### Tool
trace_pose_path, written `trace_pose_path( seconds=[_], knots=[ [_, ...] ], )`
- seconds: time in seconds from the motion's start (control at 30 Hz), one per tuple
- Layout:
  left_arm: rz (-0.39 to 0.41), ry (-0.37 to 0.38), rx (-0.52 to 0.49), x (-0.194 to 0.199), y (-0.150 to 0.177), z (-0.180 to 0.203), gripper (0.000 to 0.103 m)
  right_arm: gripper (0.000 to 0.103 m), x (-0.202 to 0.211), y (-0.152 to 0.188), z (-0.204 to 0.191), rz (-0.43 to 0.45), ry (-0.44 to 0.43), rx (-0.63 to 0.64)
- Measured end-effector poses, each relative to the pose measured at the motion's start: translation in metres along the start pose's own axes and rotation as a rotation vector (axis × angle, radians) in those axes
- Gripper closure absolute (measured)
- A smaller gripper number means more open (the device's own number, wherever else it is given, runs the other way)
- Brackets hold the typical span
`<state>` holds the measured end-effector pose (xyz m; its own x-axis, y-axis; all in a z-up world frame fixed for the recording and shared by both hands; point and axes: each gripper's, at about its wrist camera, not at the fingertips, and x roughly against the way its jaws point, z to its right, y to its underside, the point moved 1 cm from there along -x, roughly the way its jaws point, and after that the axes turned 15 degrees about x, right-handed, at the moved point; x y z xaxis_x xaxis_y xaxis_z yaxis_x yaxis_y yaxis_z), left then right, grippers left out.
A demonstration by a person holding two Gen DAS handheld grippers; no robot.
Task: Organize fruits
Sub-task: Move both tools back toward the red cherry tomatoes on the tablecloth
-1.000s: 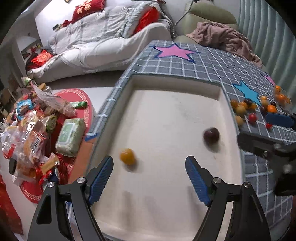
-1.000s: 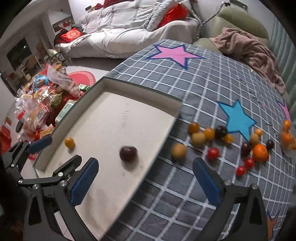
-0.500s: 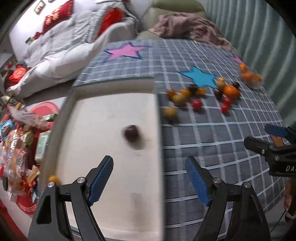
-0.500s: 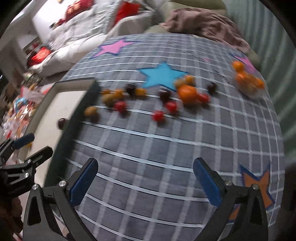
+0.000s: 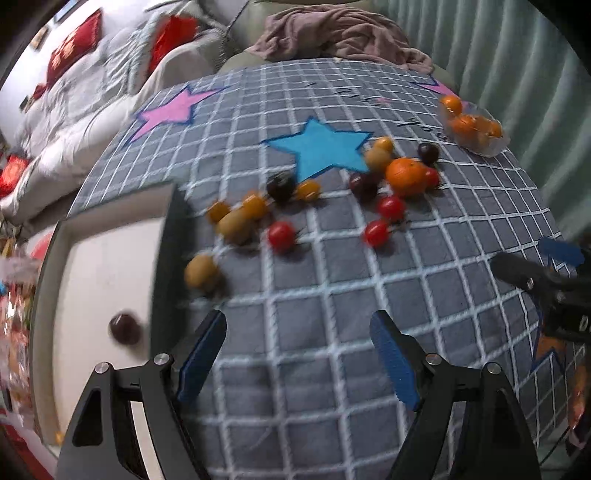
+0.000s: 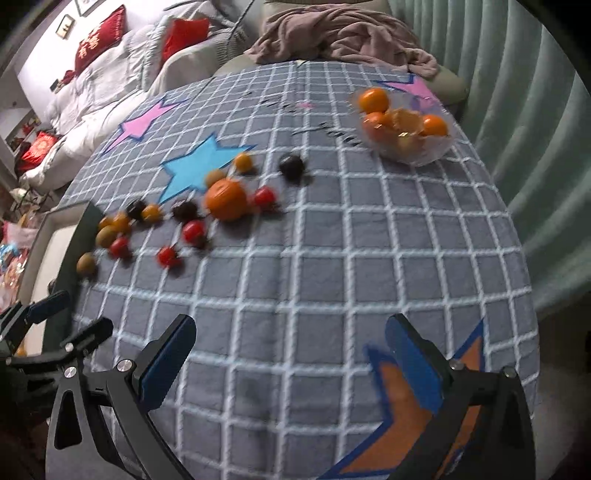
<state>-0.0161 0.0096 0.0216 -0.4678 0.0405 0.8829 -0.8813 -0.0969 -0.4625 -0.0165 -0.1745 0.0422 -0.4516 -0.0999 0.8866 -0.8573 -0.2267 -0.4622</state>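
Observation:
Several small fruits lie loose on the grey checked tablecloth (image 5: 332,280): red tomatoes (image 5: 281,235), yellow ones (image 5: 201,271), dark ones (image 5: 280,187) and a mandarin (image 5: 405,176) (image 6: 226,199). A white tray (image 5: 48,280) at the left holds a dark fruit (image 5: 125,328). A clear bowl (image 6: 404,127) holds mandarins. My left gripper (image 5: 297,354) is open and empty above the cloth, short of the fruits. My right gripper (image 6: 290,358) is open and empty over the cloth's near part. The left gripper also shows in the right wrist view (image 6: 48,321).
The round table's edge curves close on the right, beside green curtains (image 6: 535,147). A pink blanket (image 6: 343,33) lies on a chair behind the table. A white sofa (image 6: 103,88) stands at the back left. Snack packets (image 5: 14,317) lie on the floor left of the tray.
Both grippers have swung right, from over the tray to over the cloth. The loose fruits now lie ahead of the left gripper. Both stay open and empty.

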Motion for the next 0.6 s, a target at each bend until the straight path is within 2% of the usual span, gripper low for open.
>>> trace_pose_path(
  seconds=[0.1,0.23,0.4,0.6],
  knots=[
    [0.023,-0.01,-0.059,-0.007,-0.007,0.022,0.022,0.0,-0.009,-0.011,0.011,0.001,0.015,0.004],
    [0.024,-0.009,-0.09,-0.022,-0.017,0.042,0.022,0.002,-0.026,-0.018,0.015,-0.016,-0.009,0.009],
    [0.025,-0.018,-0.079,-0.036,-0.029,0.049,0.022,0.008,-0.042,-0.025,0.012,-0.022,-0.023,0.041],
    [0.023,-0.019,-0.093,-0.045,-0.031,0.055,0.022,0.022,-0.054,-0.043,0.01,-0.02,-0.011,0.097]
  ],
)
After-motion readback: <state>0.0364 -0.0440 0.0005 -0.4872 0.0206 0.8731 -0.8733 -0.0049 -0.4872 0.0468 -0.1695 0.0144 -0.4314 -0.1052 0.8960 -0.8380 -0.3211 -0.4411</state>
